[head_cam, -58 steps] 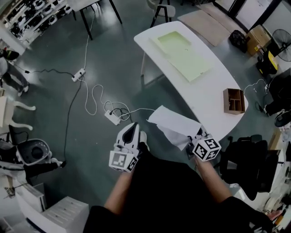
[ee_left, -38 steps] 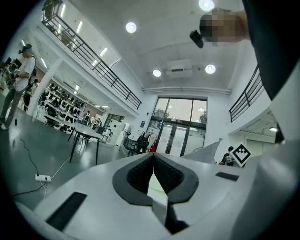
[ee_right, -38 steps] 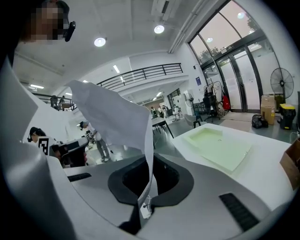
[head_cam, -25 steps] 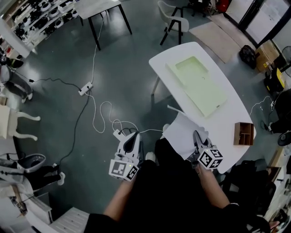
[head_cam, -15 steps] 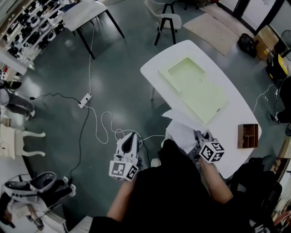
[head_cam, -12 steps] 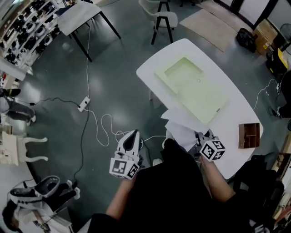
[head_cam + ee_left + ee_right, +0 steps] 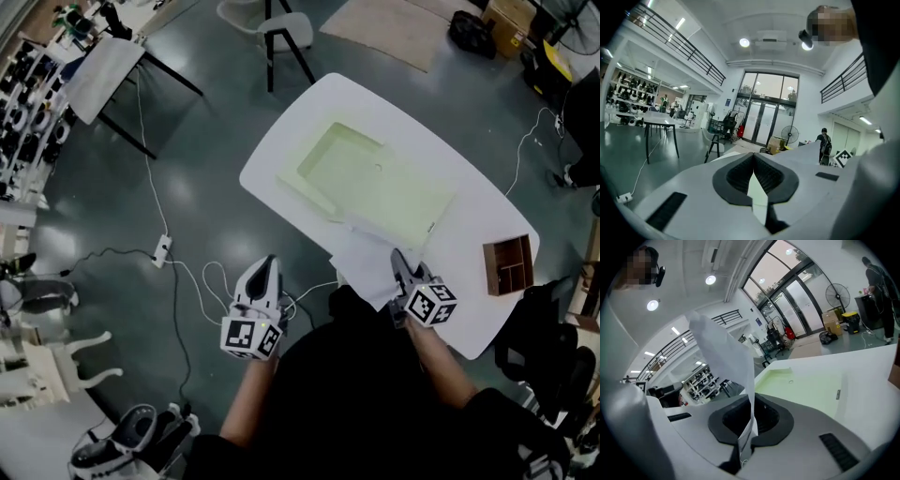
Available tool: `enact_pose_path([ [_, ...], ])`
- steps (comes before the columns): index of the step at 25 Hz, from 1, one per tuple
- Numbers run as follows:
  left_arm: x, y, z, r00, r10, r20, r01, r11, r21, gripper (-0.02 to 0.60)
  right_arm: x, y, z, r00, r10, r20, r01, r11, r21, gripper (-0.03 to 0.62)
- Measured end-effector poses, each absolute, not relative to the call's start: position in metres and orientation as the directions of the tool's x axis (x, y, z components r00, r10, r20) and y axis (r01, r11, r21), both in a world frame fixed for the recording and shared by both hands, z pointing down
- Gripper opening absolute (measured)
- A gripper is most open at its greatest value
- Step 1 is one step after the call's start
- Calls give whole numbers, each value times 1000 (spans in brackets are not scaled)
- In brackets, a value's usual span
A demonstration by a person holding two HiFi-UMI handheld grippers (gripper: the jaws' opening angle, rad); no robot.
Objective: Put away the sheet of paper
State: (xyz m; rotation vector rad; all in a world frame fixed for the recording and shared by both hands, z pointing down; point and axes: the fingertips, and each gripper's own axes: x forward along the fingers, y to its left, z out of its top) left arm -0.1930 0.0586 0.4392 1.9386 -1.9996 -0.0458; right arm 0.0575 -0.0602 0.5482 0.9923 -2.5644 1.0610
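R hand-held gripper is shut tight on the sheet of paper, which hangs over the near edge of the white bench. L hand-held gripper is closed & empty, over the floor.

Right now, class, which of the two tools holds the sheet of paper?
The right tool: its jaws pinch the sheet, which stands up between them. The left tool is shut with nothing between its jaws.

Two grippers, one sheet, one case, one box.
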Motion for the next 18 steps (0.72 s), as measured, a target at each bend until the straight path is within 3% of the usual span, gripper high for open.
enact_pose_path([
  [8, -187, -14, 446, 78, -967, 243, -964, -11, 266, 3, 64, -110, 550, -720, -548, 425, -685, 464, -562, -2],
  [18, -188, -55, 451, 136, -952, 275, -962, -60, 267, 3, 70, -150, 569, -679, -604, 417, -671, 281, -686, -2],
])
